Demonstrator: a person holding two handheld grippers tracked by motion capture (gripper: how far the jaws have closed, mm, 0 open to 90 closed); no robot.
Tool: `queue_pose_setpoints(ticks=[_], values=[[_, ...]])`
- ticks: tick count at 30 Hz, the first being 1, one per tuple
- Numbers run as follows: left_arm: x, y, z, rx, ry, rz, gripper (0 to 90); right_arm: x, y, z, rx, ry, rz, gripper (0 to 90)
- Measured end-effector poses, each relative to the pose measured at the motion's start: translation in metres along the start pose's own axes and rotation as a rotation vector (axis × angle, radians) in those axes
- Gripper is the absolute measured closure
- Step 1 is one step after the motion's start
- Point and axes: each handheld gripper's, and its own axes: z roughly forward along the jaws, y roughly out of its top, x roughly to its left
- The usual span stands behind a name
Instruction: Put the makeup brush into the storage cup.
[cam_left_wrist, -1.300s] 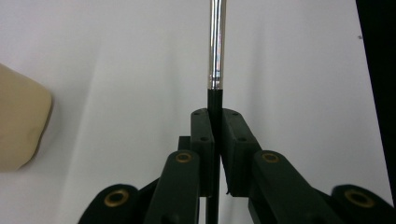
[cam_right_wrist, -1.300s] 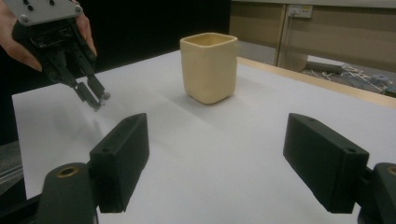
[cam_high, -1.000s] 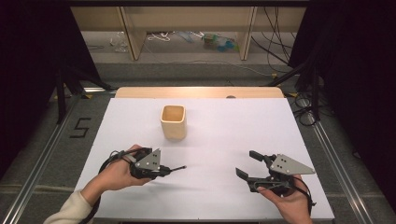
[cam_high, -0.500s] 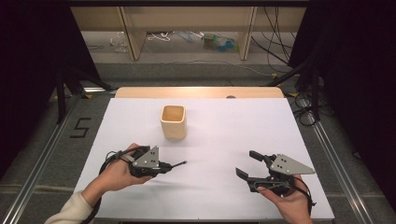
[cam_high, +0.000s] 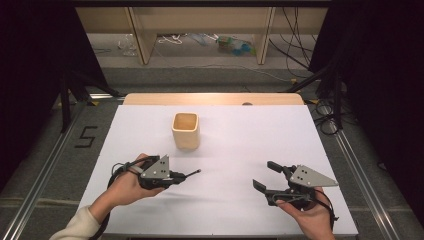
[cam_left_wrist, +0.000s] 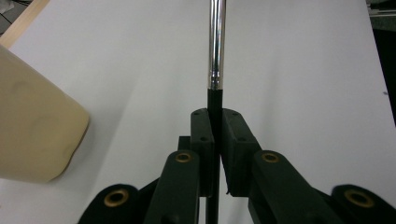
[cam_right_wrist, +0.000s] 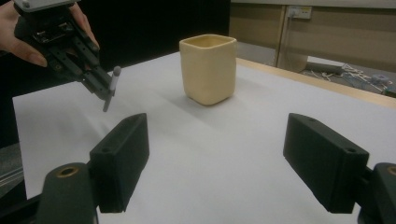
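The pen (cam_left_wrist: 215, 51) is thin, light and stiff, with a smooth metal part that I think is slippery. My left gripper (cam_high: 176, 176) clamps its black end, above the table (cam_high: 240, 135) near the cup (cam_high: 186, 131). My right gripper (cam_high: 267, 176) is wide, empty.

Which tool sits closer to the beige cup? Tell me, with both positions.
Left. The left tool, shut on a pen, sits just in front of the beige cup, slightly to its left. The right tool, open, sits farther off, in front and well to the cup's right.
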Motion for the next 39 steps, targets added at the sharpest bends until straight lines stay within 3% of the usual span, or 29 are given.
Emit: queue_pose_setpoints(ticks=[1,7,8,9,12,13,14,17,19,21,24,25,26,29,30,39], values=[[0.0,0.0,0.0001,-0.004,0.003,-0.001,83.9,0.0004,-0.0013,0.004,-0.047,0.02,0.013,23.6],[-0.0007,0.0004,0.0006,-0.016,0.006,-0.005,83.9,-0.0002,-0.0009,0.0031,-0.035,0.035,0.01,23.7],[-0.0014,0.0002,0.0015,-0.023,0.003,-0.009,83.9,0.0001,0.0,0.0,-0.006,0.003,0.002,23.6],[-0.0014,0.0002,0.0015,-0.023,0.003,-0.009,83.9,0.0001,0.0,0.0,-0.006,0.003,0.002,23.6],[-0.0011,0.0008,0.0008,-0.035,0.009,-0.011,83.9,0.0001,0.0,-0.0002,-0.007,0.002,0.002,23.6],[-0.001,0.0009,0.0003,-0.041,0.007,-0.015,83.9,0.0007,-0.0013,0.0035,-0.05,0.019,0.016,23.6],[-0.001,0.0009,0.0003,-0.041,0.007,-0.015,83.9,0.0006,-0.0012,0.0035,-0.05,0.018,0.015,23.6],[-0.0011,0.0007,0.0,-0.047,0.005,-0.018,83.9,0.0006,-0.0012,0.0036,-0.05,0.019,0.015,23.6],[-0.0011,0.0003,0.0001,-0.051,0.005,-0.023,83.9,0.0003,0.0001,-0.0003,-0.006,0.004,0.003,23.6],[-0.0005,0.0005,-0.0007,-0.063,0.007,-0.027,83.9,0.001,-0.001,0.003,-0.045,0.019,0.016,23.6],[0.0004,0.0009,-0.0022,-0.064,0.01,-0.026,83.9,0.0004,-0.0009,0.0026,-0.04,0.015,0.01,23.6],[0.0005,0.001,-0.0025,-0.069,0.01,-0.029,83.9,0.0002,0.0,-0.0002,-0.006,0.004,0.002,23.6],[0.0008,0.001,-0.0029,-0.071,0.011,-0.028,83.9,0.0001,0.0,-0.0001,-0.006,0.002,0.001,23.6],[0.0011,0.0007,-0.0028,-0.073,0.006,-0.031,83.9,0.0009,-0.0011,0.0032,-0.046,0.019,0.016,23.6],[0.0008,0.0007,-0.0025,-0.08,0.01,-0.035,83.9,0.0002,0.0,-0.0002,-0.007,0.001,0.002,23.6],[0.0015,0.0013,-0.0036,-0.11,0.011,-0.054,83.9,0.0002,0.0,-0.0002,-0.004,0.002,0.001,23.6]])
